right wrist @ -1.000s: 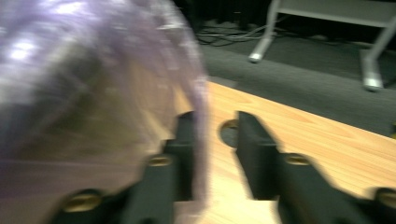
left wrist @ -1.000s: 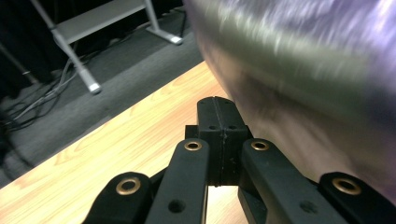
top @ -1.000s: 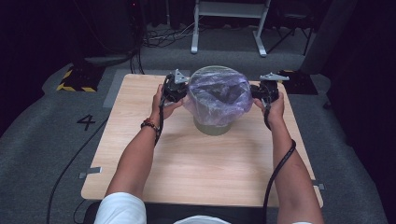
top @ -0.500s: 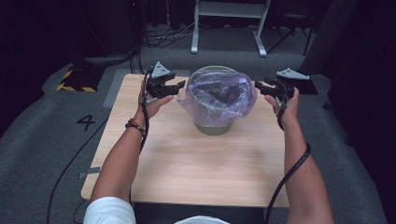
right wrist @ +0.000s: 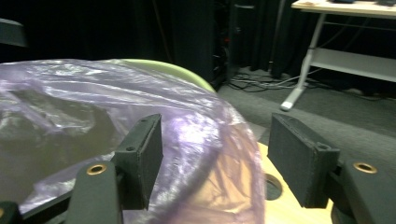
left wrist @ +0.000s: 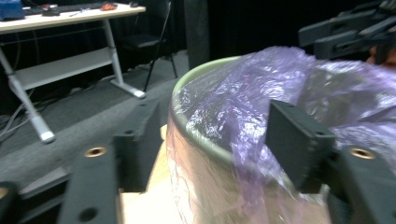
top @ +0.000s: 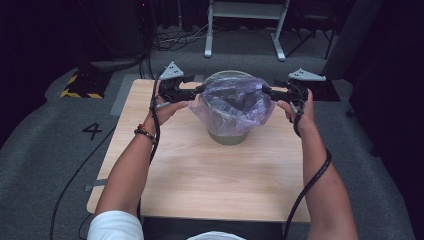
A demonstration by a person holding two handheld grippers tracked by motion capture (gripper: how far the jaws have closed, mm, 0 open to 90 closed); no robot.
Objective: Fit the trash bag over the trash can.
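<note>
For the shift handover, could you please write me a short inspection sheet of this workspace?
Surface: wooden table, bare apart from the bin.
Job's things: pale green bin standing upright; purple bag draped over its rim.
Clutter: nothing seen.
Grippers: left gripper and right gripper at opposite sides of the rim, jaws just opened, pads clear of the bag.
Cables: one cable trails along the right forearm, another along the left; more lie on the floor behind.
Surroundings: grey carpet marked 4, white desk frame behind.

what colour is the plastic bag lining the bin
Translucent pale purple. The bag shows best in the left gripper view, draped over the rim of the light green bin.
</note>
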